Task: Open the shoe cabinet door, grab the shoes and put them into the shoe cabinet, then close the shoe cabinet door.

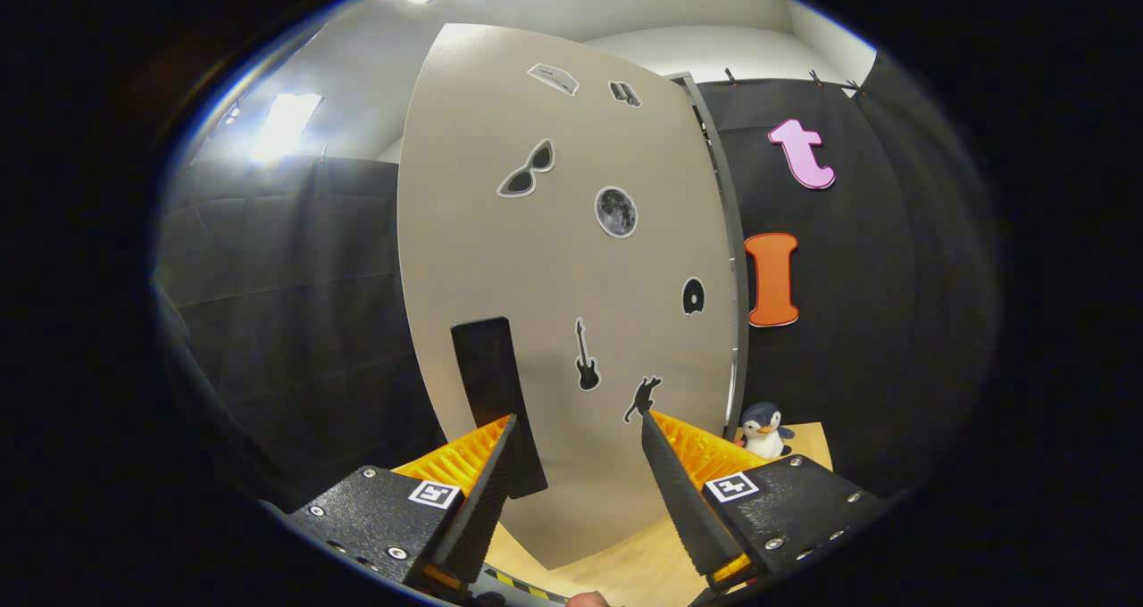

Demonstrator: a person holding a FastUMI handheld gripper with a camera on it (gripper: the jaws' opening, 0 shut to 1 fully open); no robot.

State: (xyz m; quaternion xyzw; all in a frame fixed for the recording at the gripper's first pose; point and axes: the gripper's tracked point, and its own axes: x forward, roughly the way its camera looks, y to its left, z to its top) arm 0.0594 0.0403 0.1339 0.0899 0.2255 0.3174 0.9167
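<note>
- Black cloth booth, wooden worktop (625,571).
- Beige door (536,268): stiff, flat panel; likely swings lightly.
- Tool (577,433) spread wide, empty; dark handle (493,384) by one finger is the hold.

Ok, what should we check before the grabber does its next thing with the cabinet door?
1. Gripper open: ok, fingers apart, nothing held.
2. Black handle reachable: ok, just ahead of the left finger, partly behind its tip.
3. Handle between both fingers: not ok, it sits to the left side, not centred.
4. Cabinet door shut or ajar: cannot tell from here.
5. Penguin toy out of the way: ok, beside the door's far edge, beyond the right finger.
6. Shoes located: cannot tell.
</note>
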